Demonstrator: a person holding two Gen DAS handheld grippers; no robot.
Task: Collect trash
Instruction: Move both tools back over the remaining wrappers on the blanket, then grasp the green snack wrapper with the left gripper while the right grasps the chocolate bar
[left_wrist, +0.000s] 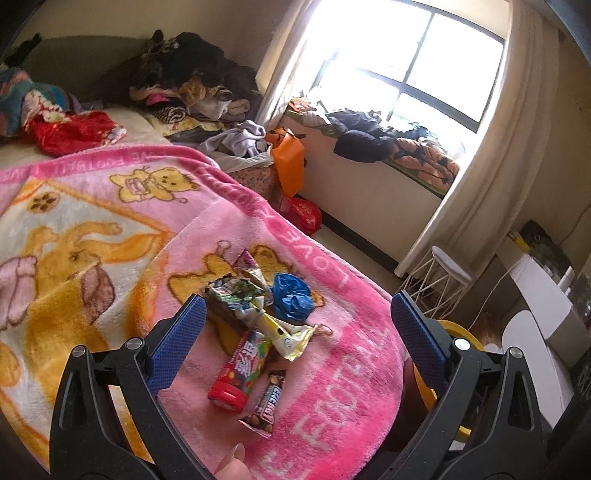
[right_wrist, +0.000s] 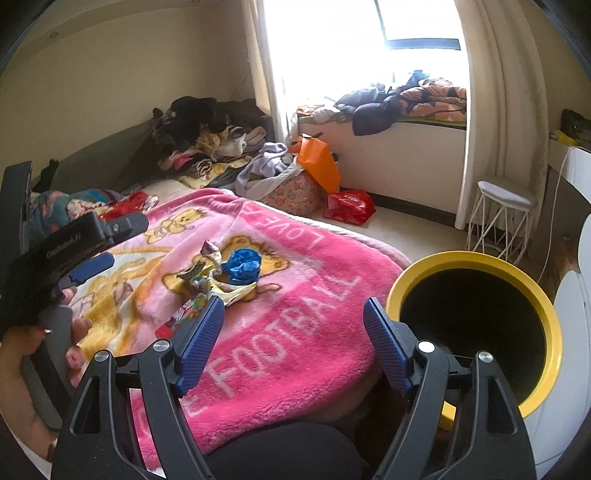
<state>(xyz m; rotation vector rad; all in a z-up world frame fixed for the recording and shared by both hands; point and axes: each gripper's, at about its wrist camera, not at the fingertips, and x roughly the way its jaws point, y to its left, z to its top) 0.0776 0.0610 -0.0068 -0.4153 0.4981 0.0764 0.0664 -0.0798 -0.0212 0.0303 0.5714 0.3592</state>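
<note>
Several pieces of trash lie on the pink blanket (left_wrist: 332, 398): a crumpled blue wad (left_wrist: 291, 297), a crumpled green wrapper (left_wrist: 232, 295), a yellowish wrapper (left_wrist: 288, 336), a candy tube with a red cap (left_wrist: 240, 369) and a brown chocolate bar wrapper (left_wrist: 266, 404). My left gripper (left_wrist: 295, 314) is open and empty, hovering above this pile. My right gripper (right_wrist: 293, 314) is open and empty above the blanket's edge, to the right of the blue wad (right_wrist: 242, 266). A yellow-rimmed bin (right_wrist: 476, 314) stands beside the bed to the right. The left gripper's body (right_wrist: 70, 251) shows in the right wrist view.
Piles of clothes (left_wrist: 192, 85) cover the far end of the bed. An orange bag (left_wrist: 290, 162) and a red bag (left_wrist: 304, 216) lie on the floor by the window ledge (left_wrist: 369, 184). A white wire stool (right_wrist: 498, 214) stands near the curtain (right_wrist: 491, 110).
</note>
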